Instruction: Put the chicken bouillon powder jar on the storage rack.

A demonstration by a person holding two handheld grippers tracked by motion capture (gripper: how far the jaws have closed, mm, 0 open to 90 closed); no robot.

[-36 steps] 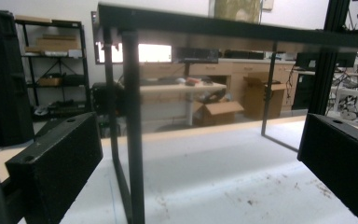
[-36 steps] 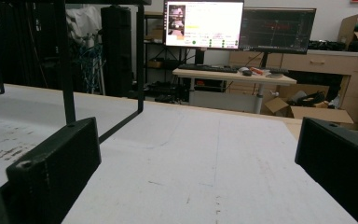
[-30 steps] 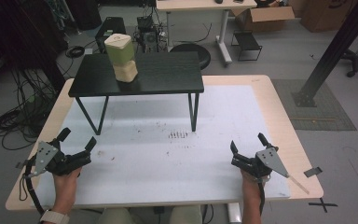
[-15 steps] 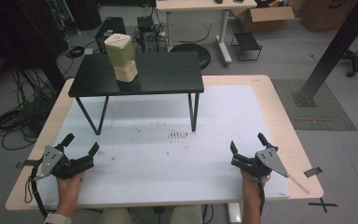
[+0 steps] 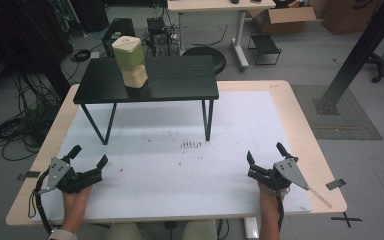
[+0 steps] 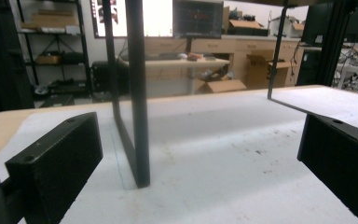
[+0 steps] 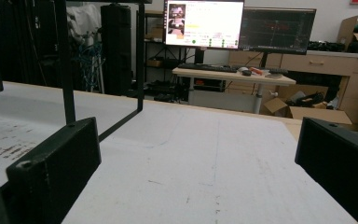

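The left gripper (image 5: 88, 156), a black two-jaw tool with a grey three-cornered plate on top, is resting low over the near left part of the wide white-topped table with a pale wooden edge (image 5: 240, 125). Its jaws are standing wide apart and are gripping nothing. The person's left hand (image 5: 75, 197) is holding it from the near edge. In the left gripper view the two black jaws are framing bare white tabletop, with a thin black metal leg (image 6: 137, 93) of the small stand rising just beyond them.

The right gripper (image 5: 265, 156), of the same black build, is lying over the near right part of the table, well apart from the left one. Its jaws are also spread wide and are holding nothing.

The small black rectangular side table on thin metal legs (image 5: 180, 80) is standing on the far left part of the white top. On its left end, a pale green and cream block-shaped container (image 5: 129, 62) is sitting upright, far from both grippers.

A patch of small dark marks (image 5: 191, 145) is showing on the white surface between the grippers and the black stand.
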